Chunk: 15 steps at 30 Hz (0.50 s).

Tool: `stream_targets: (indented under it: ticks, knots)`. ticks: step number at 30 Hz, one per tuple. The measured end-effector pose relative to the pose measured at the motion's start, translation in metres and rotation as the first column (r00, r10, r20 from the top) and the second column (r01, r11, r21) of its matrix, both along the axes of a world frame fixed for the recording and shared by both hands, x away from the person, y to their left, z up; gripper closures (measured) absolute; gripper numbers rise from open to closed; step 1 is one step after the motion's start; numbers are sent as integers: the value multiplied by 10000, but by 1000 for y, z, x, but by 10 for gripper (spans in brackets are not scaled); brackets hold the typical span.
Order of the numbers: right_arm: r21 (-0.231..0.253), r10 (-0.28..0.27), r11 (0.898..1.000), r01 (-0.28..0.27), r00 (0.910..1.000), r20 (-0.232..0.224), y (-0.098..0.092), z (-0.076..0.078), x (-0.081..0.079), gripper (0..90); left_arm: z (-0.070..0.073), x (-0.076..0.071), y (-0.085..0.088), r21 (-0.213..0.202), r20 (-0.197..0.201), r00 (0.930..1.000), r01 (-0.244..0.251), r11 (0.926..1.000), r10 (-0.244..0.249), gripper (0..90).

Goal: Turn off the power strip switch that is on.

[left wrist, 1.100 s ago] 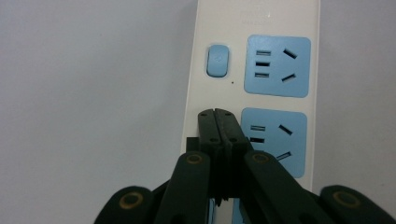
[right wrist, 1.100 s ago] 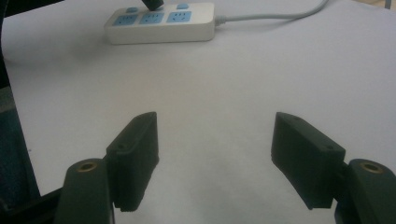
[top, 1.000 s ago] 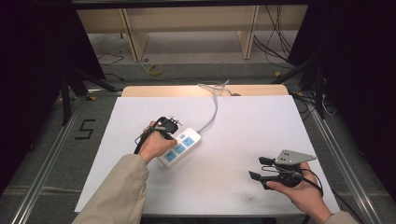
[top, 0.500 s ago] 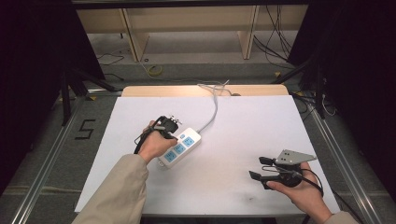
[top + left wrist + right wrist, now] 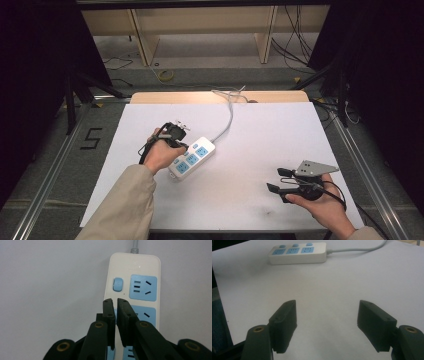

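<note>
A white power strip [image 5: 192, 157] with blue sockets and blue switches lies left of centre on the white table sheet [image 5: 260, 140]. Its grey cable [image 5: 227, 120] runs off toward the far edge. My left gripper [image 5: 179, 142] is held just above the strip's left side. In the left gripper view, the left gripper [image 5: 115, 301] is shut with nothing between the jaws, its tips over the strip [image 5: 135, 272] just below a blue switch [image 5: 118, 284]. My right gripper [image 5: 275, 180] rests low at the front right, open and empty. From the right gripper [image 5: 327, 315] the strip [image 5: 298, 252] lies far ahead.
A bare wooden strip of the table [image 5: 215, 96] shows beyond the sheet. Wooden shelving legs and loose cables [image 5: 290, 45] stand on the floor behind. Metal rails [image 5: 360, 165] run along both sides of the table.
</note>
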State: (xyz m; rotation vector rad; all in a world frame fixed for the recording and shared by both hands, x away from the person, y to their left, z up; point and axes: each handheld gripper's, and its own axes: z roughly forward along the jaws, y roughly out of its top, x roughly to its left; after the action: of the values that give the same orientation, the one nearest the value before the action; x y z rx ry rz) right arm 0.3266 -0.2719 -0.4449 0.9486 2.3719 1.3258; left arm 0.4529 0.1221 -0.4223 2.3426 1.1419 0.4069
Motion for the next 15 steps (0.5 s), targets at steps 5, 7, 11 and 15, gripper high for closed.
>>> stream_targets:
  ticks: [5,7,11,15]
  knots:
    - [16,-16,10000,16,10000,6,0,0,0,325,4,-3,2,-222,185,9998,44,9997,-40,794]
    - [15,-9,10000,9,10000,1,0,0,0,325,4,-4,3,-369,305,9995,15,9993,-4,753]
    - [-6,12,10000,-12,10000,19,0,0,0,324,6,-5,5,-583,331,9994,73,9983,-53,653]
    - [1,-28,10000,28,10000,25,-1,0,0,324,6,-6,7,-541,607,9979,242,9982,-209,521]
